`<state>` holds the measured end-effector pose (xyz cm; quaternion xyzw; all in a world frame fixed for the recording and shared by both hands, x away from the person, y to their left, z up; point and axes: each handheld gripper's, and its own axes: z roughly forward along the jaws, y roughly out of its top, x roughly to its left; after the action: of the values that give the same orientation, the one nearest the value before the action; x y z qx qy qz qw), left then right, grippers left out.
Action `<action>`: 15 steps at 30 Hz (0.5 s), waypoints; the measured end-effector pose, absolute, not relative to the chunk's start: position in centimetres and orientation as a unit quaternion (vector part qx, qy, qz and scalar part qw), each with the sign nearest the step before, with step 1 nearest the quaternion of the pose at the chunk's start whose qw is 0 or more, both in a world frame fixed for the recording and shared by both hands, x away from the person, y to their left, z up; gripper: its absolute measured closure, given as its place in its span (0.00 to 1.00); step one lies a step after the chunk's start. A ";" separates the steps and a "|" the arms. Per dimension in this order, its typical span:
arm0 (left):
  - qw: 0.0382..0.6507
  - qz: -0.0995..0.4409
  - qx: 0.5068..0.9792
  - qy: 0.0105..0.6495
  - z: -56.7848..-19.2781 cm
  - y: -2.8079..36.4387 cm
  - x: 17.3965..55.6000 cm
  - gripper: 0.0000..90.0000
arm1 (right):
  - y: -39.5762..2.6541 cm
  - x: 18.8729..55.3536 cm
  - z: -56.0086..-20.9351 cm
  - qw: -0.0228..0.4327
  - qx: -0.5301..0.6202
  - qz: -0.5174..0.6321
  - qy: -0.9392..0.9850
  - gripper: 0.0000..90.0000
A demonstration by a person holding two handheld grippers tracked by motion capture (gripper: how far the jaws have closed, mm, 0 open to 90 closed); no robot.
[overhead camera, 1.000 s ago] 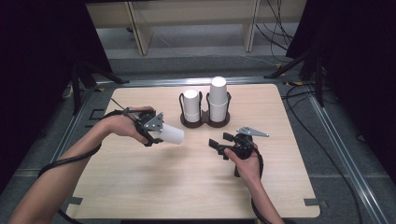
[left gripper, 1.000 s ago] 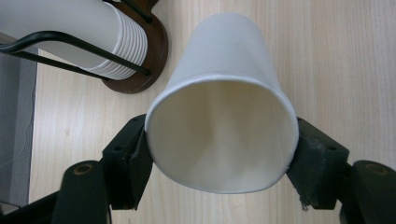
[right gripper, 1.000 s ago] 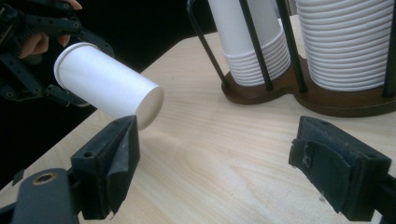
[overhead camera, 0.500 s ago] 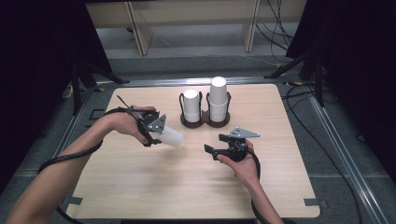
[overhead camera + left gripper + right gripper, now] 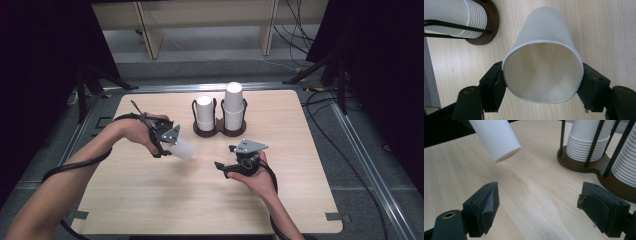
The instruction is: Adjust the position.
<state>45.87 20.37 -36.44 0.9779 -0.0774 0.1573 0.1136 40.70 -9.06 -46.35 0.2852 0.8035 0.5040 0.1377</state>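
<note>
left gripper [image 5: 543, 82] jaws clamp paper cup [image 5: 544, 65] | right gripper [image 5: 539, 205] jaws apart

The cup [image 5: 544, 62] clamped in the left gripper [image 5: 541, 85] looks like matt white paper, smooth-walled. Beneath it, the surface [image 5: 529, 195] is pale, satin-smooth wood grain; the holder [image 5: 584, 165] beyond has a dark brown base and thin black metal rods.

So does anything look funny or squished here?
Yes. The white cup in the left gripper is pinched at its rim, so its mouth looks oval instead of round, and it lies tilted above the table.
</note>
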 end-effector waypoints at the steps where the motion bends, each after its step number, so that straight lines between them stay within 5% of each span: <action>1: 0.111 0.157 0.978 -0.079 -36.4 20.3 45.9 0.34 | -9.1 40.7 -46.4 0.138 0.285 0.504 0.804 0.19; 15: 0.080 0.150 0.981 -0.094 -36.2 19.6 45.8 0.34 | -8.0 40.5 -46.2 0.144 0.255 0.500 0.815 0.19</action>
<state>45.83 19.64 -36.21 0.9811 -0.0936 0.1496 0.0795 40.51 -7.97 -46.19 0.2548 0.8149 0.5002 0.1444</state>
